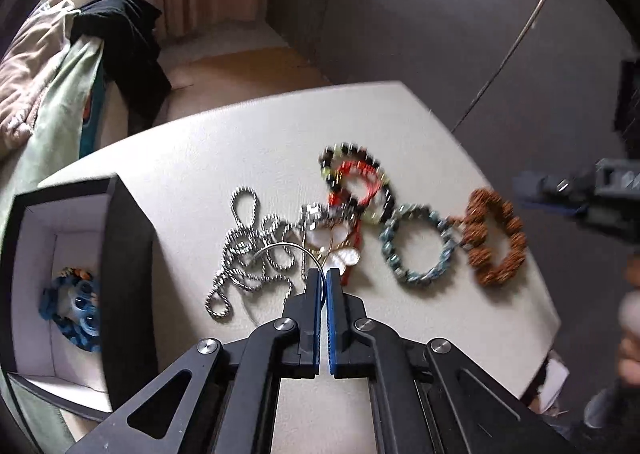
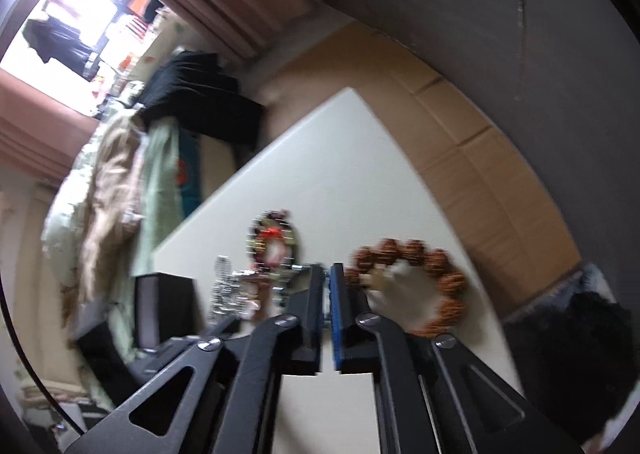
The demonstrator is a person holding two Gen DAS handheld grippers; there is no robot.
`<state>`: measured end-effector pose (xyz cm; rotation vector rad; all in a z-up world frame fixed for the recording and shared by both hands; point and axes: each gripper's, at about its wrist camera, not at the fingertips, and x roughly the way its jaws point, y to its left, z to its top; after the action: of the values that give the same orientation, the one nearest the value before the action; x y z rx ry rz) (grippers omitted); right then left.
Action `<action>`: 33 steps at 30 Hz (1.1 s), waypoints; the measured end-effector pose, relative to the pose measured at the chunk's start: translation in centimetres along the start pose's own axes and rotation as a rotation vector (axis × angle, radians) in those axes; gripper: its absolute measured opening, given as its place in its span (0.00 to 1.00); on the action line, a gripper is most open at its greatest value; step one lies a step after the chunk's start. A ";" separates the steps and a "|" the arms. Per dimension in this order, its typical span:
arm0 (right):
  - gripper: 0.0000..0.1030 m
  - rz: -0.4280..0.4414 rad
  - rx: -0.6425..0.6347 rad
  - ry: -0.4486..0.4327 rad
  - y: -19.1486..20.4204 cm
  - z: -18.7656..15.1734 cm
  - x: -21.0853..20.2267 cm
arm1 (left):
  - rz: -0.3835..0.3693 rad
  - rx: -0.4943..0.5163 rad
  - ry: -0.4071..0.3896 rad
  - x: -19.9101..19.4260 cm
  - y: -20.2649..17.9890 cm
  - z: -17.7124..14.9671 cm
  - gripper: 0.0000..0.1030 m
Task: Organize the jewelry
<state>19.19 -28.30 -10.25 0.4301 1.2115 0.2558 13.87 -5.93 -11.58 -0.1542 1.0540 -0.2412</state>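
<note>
My left gripper (image 1: 324,274) is shut, its tips pinched on a thin silver hoop (image 1: 280,245) in the jewelry heap on the white table (image 1: 240,142). Around it lie a silver rope chain (image 1: 248,254), pearly pendants (image 1: 346,256), a red cord bracelet (image 1: 360,174), a black and yellow bead bracelet (image 1: 352,152), a teal bead bracelet (image 1: 390,250) and a brown bead bracelet (image 1: 484,202). My right gripper (image 2: 327,272) hovers with a narrow slit between its jaws and nothing pressed in them. It is just left of the brown bracelet (image 2: 448,282).
An open black box (image 1: 120,254) with white lining stands at the table's left and holds a blue beaded piece (image 1: 76,306). A bed with heaped clothes (image 1: 120,38) lies beyond the table's far left. A hand (image 1: 632,314) shows at the right edge.
</note>
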 end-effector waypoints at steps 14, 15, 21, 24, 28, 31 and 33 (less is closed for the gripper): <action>0.46 -0.367 -0.145 0.056 -2.2 -0.4 3.1 | -0.146 -0.145 -0.133 -5.7 2.8 1.6 0.01; 0.44 -0.411 -0.182 0.069 -1.8 -0.7 3.9 | -0.151 -0.148 -0.139 -5.9 2.9 1.7 0.01; 0.20 -0.483 -0.303 0.011 0.1 -1.8 3.6 | -0.190 -0.164 -0.185 -7.9 3.3 1.8 0.01; 0.19 -0.456 -0.308 -0.040 0.6 -1.8 2.4 | -0.218 -0.167 -0.213 -9.0 3.3 1.9 0.01; 0.19 -0.312 -0.287 -0.150 2.1 -1.7 -1.4 | -0.244 -0.171 -0.248 -10.4 3.1 2.3 0.01; 0.19 -0.210 -0.273 -0.189 3.3 -2.0 -3.1 | -0.256 -0.164 -0.278 -11.6 2.7 2.6 0.01; 0.19 -0.144 -0.267 -0.210 4.1 -2.2 -3.6 | -0.264 -0.162 -0.290 -12.1 2.6 2.6 0.01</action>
<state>16.01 -25.79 -5.97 0.1326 0.9812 0.2384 10.77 -0.08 -0.73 -0.4627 0.7626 -0.3605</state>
